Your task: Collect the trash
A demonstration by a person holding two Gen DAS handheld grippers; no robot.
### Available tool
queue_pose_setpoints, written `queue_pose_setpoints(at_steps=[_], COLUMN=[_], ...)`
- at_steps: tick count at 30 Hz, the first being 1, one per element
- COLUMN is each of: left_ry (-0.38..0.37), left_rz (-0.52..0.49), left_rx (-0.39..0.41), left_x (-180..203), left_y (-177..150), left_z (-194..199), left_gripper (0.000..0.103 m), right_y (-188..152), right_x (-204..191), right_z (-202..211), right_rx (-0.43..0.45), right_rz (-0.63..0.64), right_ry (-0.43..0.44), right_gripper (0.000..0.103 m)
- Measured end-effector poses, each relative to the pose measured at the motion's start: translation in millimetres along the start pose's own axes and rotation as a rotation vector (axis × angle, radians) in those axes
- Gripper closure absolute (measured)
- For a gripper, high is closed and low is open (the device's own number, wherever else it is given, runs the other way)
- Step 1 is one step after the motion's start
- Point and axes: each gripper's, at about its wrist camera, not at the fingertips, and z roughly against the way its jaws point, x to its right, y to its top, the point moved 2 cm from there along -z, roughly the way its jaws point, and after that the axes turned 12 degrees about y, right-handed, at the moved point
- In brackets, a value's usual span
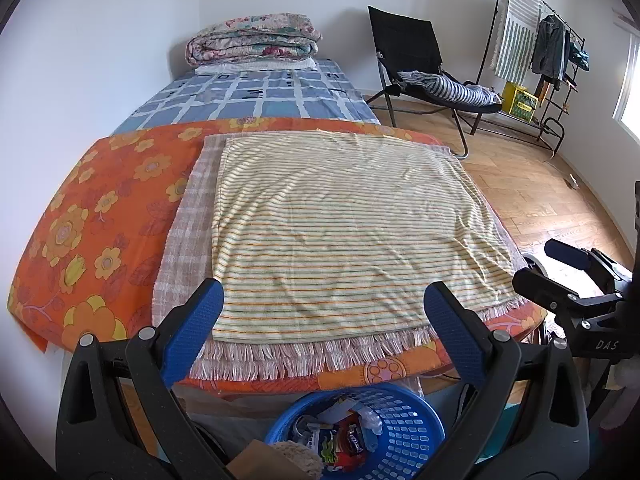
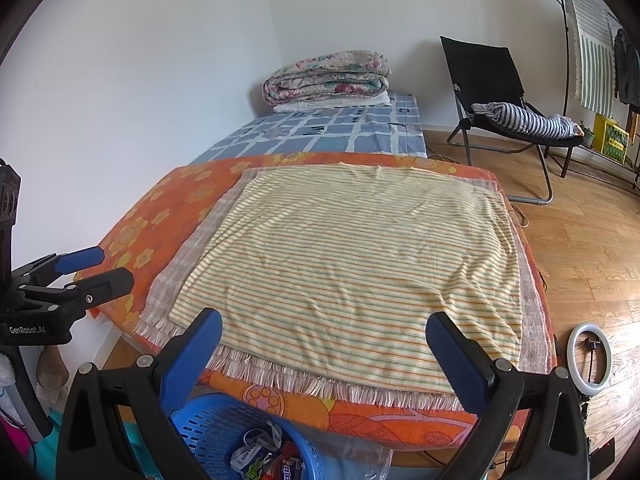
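A blue plastic basket (image 1: 404, 436) stands on the floor in front of the bed, with several wrappers and packets of trash (image 1: 340, 432) inside. It also shows in the right wrist view (image 2: 212, 432), with trash (image 2: 260, 456) in it. My left gripper (image 1: 324, 312) is open and empty, held above the basket at the foot of the bed. My right gripper (image 2: 324, 340) is open and empty, beside it to the right. The right gripper also shows in the left wrist view (image 1: 560, 272), and the left gripper in the right wrist view (image 2: 92, 268).
A striped yellow towel (image 1: 340, 232) lies flat on a fringed cloth and an orange flowered sheet (image 1: 100, 220) on the bed. A folded quilt (image 1: 252, 40) sits at the far end. A black chair (image 1: 420, 64), a clothes rack (image 1: 540, 48) and a ring light (image 2: 588, 352) stand on the wooden floor at right.
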Motion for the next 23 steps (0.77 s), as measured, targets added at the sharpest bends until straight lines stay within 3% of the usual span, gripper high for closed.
queue_pose_setpoints(at_steps=[23], left_ry=[0.010], left_rz=[-0.011], left_rx=[0.009], left_x=[-1.0], left_y=[-0.6], left_z=[1.9], left_gripper=[0.001], right_y=[-5.1], right_x=[1.2], right_z=[-4.5], right_rx=[-0.019], right_rz=[-0.001], right_ry=[0.001], right_gripper=[0.000])
